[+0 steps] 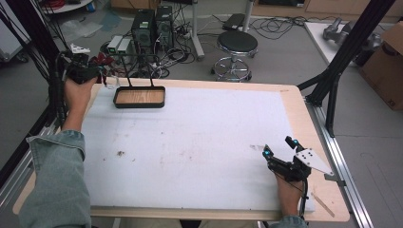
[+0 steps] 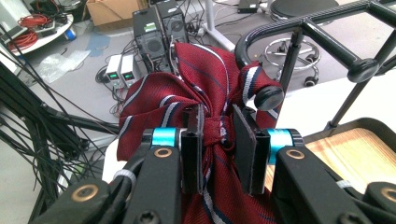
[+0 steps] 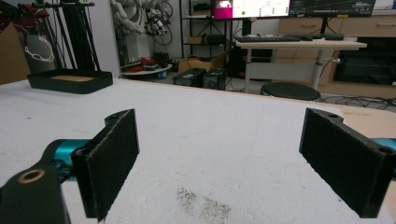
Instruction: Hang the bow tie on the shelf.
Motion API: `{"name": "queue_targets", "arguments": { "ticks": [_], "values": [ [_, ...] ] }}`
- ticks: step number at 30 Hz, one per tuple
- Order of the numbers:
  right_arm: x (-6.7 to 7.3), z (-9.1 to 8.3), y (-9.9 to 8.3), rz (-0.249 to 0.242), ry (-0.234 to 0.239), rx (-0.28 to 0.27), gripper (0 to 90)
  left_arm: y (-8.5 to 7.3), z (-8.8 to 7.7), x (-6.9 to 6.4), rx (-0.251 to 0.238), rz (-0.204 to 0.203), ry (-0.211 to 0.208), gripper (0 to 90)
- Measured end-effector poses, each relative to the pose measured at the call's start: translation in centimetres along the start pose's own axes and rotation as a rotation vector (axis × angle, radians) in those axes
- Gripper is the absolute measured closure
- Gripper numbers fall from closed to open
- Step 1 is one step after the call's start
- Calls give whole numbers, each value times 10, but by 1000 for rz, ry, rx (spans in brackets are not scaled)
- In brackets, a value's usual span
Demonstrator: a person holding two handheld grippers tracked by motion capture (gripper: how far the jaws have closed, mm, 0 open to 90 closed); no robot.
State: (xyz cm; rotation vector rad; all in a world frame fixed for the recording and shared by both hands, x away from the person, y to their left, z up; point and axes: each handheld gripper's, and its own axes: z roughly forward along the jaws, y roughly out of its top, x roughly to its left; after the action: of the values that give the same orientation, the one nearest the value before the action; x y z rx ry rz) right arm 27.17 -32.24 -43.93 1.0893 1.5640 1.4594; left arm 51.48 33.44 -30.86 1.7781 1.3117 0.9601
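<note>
Clamping the left claw (image 2: 218, 142) on a red striped tie (image 2: 187, 93) by the black rack (image 2: 327, 32), upper left; resting the right claw (image 3: 219, 158), jaws apart, on the desk (image 3: 210, 121).

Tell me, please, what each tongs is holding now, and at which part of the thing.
The left tongs are shut on the red striped tie, pinching its bunched, knot-like middle beside the black rack. The right tongs stand open above the white mat, holding nothing.

Tie (image 2: 196, 84) is deep red with thin white and navy diagonal stripes. Tray (image 1: 139, 97) has a black rim and a light wood-grain bottom, and the desk (image 1: 199, 142) has a white cover with pale wood edges.
</note>
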Motion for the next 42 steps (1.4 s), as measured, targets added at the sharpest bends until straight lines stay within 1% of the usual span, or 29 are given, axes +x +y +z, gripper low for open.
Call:
{"name": "queue_targets", "arguments": {
  "ticks": [3, 6, 7, 14, 15, 17, 20, 24, 27, 31, 35, 39, 42],
  "values": [
    [0, 0, 0, 0, 0, 0, 111, 0, -1, 1, -5, -1, 6, 719],
    [0, 0, 0, 0, 0, 1, 111, 1, -4, 2, -9, -5, 0, 685],
    [0, 0, 0, -1, -1, 1, 111, 1, -5, 3, -12, -7, 4, 664],
    [0, 0, 0, -4, -1, -2, 111, 3, -18, 8, -43, -15, 5, 625],
    [0, 0, 0, -6, 0, -2, 111, 3, -20, 8, -53, -21, 7, 622],
    [0, 0, 0, -6, 0, -2, 111, 2, -24, 10, -55, -20, 8, 616],
    [0, 1, 0, -5, -5, -2, 111, 0, -30, 11, -71, -27, 0, 598],
    [-1, 0, 0, -4, -10, 1, 111, -2, -38, 10, -91, -31, -16, 570],
    [-1, 2, 0, -6, -19, 5, 111, -3, -46, 8, -114, -45, -35, 536],
    [-2, 2, -1, 3, -30, 11, 111, -4, -57, 6, -145, -44, -54, 517],
    [-2, 2, -1, -4, -29, 12, 111, -5, -67, 3, -175, -47, -77, 497],
    [-2, 2, -1, -1, -28, 12, 110, -6, -78, -2, -210, -65, -102, 447],
    [-3, 3, -1, 0, -26, 15, 111, -7, -87, -8, -231, -63, -120, 423]
  ]
}}
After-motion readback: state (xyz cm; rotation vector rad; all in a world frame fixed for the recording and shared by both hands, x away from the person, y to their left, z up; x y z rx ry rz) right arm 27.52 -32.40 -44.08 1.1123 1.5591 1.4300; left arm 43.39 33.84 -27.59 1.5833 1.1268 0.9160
